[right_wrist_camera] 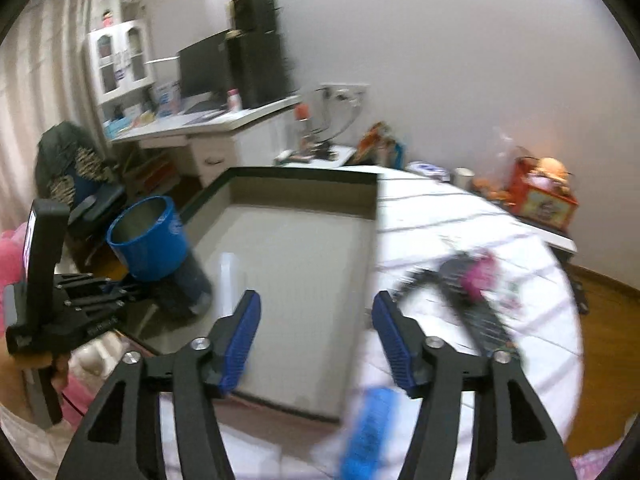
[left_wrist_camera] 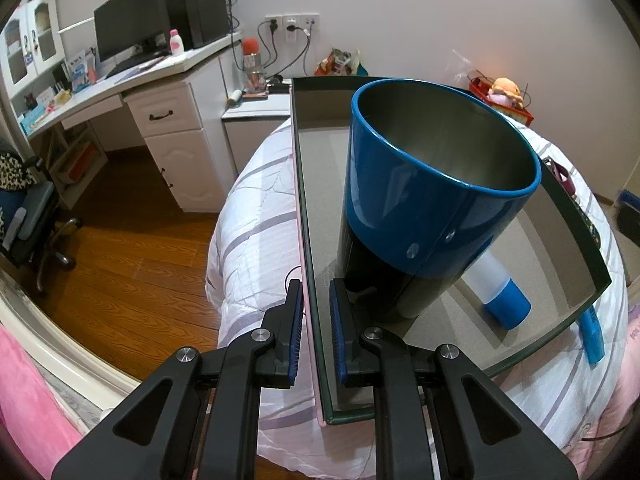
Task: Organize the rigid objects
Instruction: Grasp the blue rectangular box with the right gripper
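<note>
A shallow green-edged box (left_wrist_camera: 316,264) lies open on the bed (left_wrist_camera: 256,216), grey inside. The left gripper (left_wrist_camera: 316,320) is clamped on the box's left wall near the near corner, one blue pad outside and one inside. Just beyond that grip, inside the box, stands a tall tin can (left_wrist_camera: 432,184), blue at the top and dark lower down, open and empty. To its right a white tube with a blue cap (left_wrist_camera: 500,292) lies flat on the box floor, partly hidden behind the can.

The right gripper (right_wrist_camera: 316,340) hangs over the near right part of the box with its jaws apart and nothing between them; this view is blurred. Outside the box on the quilt, at the near right edge, lies a flat blue object (right_wrist_camera: 368,432), too smeared to name. Farther right on the bed sits a dark item with pink parts (right_wrist_camera: 472,280), also blurred. A hand (right_wrist_camera: 60,368) holds the left gripper's handle at the left.
</note>
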